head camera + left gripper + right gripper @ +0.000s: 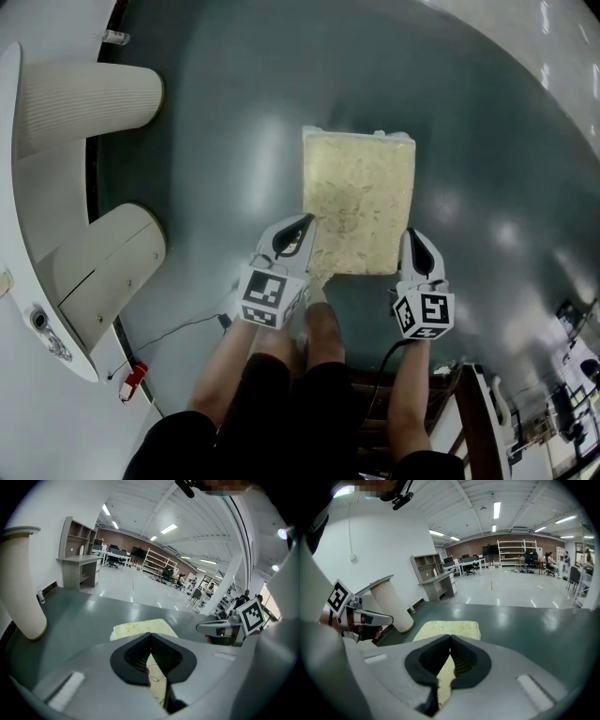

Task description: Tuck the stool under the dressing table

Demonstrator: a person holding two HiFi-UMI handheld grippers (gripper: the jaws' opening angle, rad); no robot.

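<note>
The stool (359,202) has a cream, fuzzy rectangular seat and stands on the dark green floor, straight ahead of me. The white dressing table (13,225) curves along the left edge, with one ribbed cream leg (86,101) and one smooth leg (114,270) under it. My left gripper (306,221) is shut and empty, its tip over the stool's near left edge. My right gripper (412,234) is shut and empty beside the near right corner. The stool (136,627) lies just beyond the shut left gripper (150,634), and the stool (451,626) likewise beyond the shut right gripper (450,637).
A thin cable (178,328) and a small red object (132,379) lie on the floor near the table's foot. Dark wooden furniture (478,412) stands at the lower right. The ribbed leg (392,603) is left of the stool. An open hall with shelves lies beyond.
</note>
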